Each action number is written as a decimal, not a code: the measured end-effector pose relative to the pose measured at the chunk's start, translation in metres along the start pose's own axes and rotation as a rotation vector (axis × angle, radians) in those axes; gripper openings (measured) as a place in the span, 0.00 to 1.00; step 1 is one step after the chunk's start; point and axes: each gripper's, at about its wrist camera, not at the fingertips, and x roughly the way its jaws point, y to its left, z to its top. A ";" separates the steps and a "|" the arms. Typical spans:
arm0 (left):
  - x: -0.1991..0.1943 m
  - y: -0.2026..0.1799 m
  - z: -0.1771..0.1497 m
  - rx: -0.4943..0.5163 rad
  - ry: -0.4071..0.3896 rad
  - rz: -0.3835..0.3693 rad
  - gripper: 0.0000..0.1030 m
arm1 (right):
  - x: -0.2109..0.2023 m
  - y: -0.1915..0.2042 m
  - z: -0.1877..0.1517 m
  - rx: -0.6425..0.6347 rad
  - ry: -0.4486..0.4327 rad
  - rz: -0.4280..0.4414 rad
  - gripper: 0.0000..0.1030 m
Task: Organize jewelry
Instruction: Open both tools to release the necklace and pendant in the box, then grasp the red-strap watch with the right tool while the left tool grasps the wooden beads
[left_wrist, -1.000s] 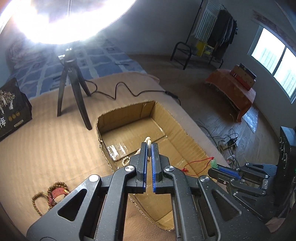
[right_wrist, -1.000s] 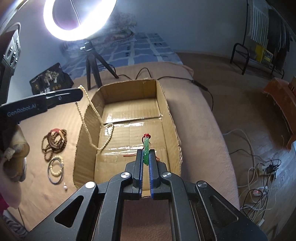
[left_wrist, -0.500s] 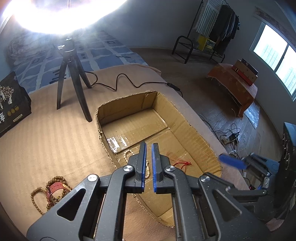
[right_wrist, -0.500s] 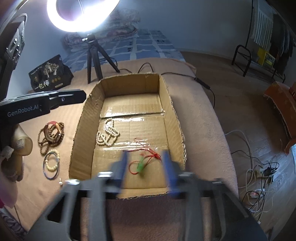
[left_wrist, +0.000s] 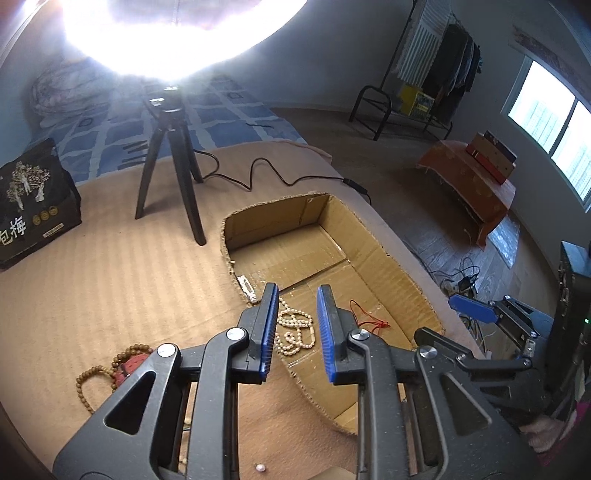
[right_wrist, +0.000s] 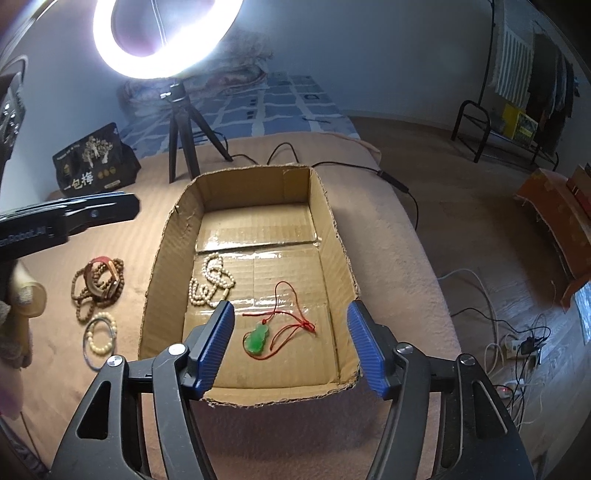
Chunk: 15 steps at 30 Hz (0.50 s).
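Indoors, tan blanket (right_wrist: 388, 229), cardboard box (right_wrist: 334, 236), ring light (right_wrist: 166, 40)

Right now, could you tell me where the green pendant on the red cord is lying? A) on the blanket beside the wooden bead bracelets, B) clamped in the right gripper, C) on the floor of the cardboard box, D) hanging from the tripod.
C: the green pendant lies flat on the cardboard box floor, near the pearl necklace, below the open, empty right gripper.
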 end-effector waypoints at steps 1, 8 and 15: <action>-0.004 0.003 -0.001 0.000 -0.007 -0.001 0.20 | -0.001 0.000 0.000 -0.001 -0.007 -0.002 0.65; -0.041 0.042 -0.016 -0.014 -0.037 0.057 0.20 | -0.008 0.008 0.002 -0.016 -0.064 -0.009 0.65; -0.079 0.090 -0.039 -0.046 -0.041 0.135 0.33 | -0.006 0.025 0.003 -0.061 -0.053 0.042 0.65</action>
